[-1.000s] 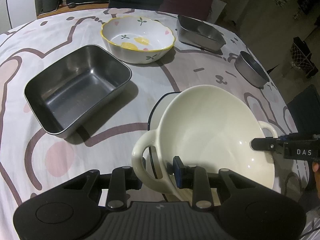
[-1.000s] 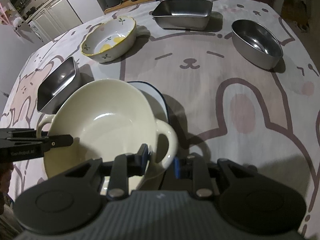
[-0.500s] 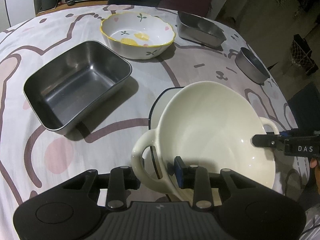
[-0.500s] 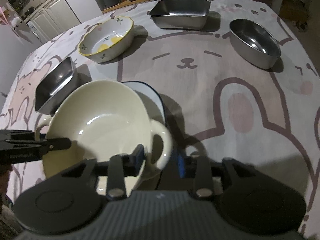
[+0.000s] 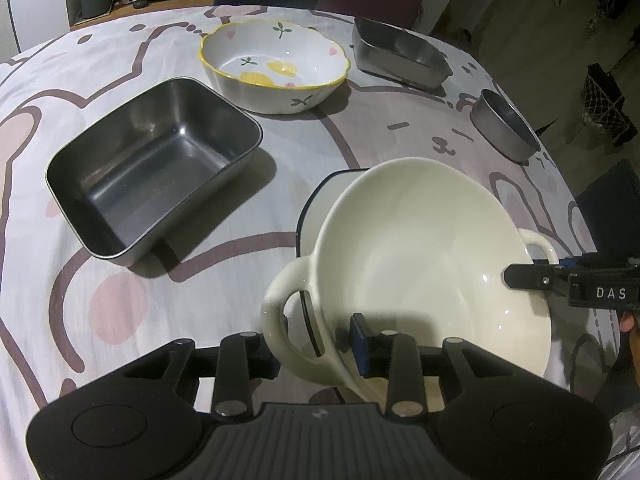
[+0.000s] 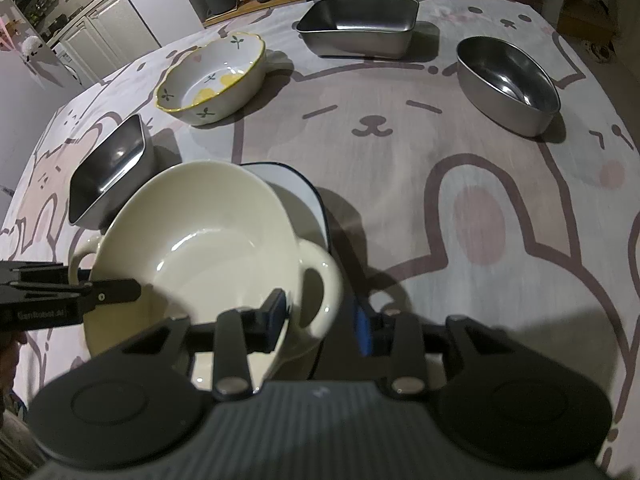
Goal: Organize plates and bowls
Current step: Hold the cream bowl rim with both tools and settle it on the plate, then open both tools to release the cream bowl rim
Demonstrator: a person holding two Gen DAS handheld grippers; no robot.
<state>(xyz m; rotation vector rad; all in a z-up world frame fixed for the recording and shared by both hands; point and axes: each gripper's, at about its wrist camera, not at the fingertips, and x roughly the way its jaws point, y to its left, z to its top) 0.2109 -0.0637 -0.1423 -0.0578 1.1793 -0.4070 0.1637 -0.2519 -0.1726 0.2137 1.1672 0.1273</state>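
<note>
1. The cream bowl (image 5: 420, 248) sat on a blue-rimmed plate (image 5: 320, 192) on the bunny-print cloth (image 5: 360, 132). The plate's rim showed past the bowl's far side.
2. The left gripper (image 5: 316, 344) straddled the bowl's left handle. Its blue pad was inside the bowl, and the other finger was outside, behind the handle loop. Whether the pads pressed on the handle could not be told, because the outer pad was hidden.
3. The right gripper (image 6: 320, 320) straddled the bowl's right handle and its jaws had just been opening. One pad stood over the bowl's inner wall. The other stood clear of the handle's outer edge, so the handle lay between the jaws, unclamped.
4. In the left view one right finger (image 5: 528, 280) reached over the bowl's right rim.
5. A steel pan (image 5: 152, 160) lay left of the bowl, near it but apart.
6. A flowered bowl (image 5: 276, 64) stood beyond the bowl, to its far left.
7. A second steel pan (image 6: 360, 26) stood well beyond the bowl at the table's far edge.
8. An oval steel bowl (image 6: 508, 80) stood to the bowl's far right, well apart.
9. All four dishes were upright, with nothing in them.
</note>
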